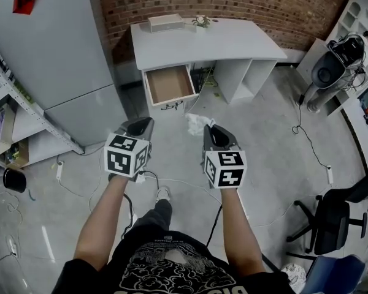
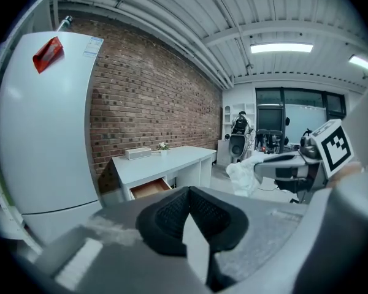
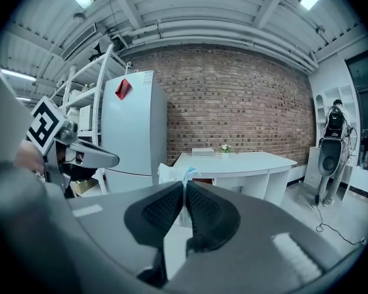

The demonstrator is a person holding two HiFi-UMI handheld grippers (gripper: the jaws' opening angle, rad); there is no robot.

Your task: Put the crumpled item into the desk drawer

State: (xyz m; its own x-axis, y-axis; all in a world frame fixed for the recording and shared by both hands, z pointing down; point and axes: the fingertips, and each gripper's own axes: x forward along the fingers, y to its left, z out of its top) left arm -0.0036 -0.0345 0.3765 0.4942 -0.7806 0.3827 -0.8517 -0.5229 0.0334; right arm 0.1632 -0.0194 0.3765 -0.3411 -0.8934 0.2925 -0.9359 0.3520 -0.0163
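Protruding white crumpled wad [image 1: 197,123], right tongs [image 3: 184,186]

Left gripper [image 1: 139,126] and right gripper [image 1: 216,133]: grey bodies, black ribbed pads [image 2: 172,216], each with a white cube of black square markers at its 6 o'clock end. Black cable [image 1: 128,210] trails off toward 6 o'clock. Person wears black short-sleeve T-shirt [image 1: 172,268] with pale graphic print, dark trousers [image 1: 154,216], white shoe [image 1: 163,193] at 12 o'clock of the knee.

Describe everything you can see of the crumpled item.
The crumpled item is a white, wrinkled wad that looks like thin paper or cloth, with a pale blue bit near the pinch. It hangs in the air, clamped at one edge in the tongs of the right gripper, short of the open desk drawer. Nothing else touches it.
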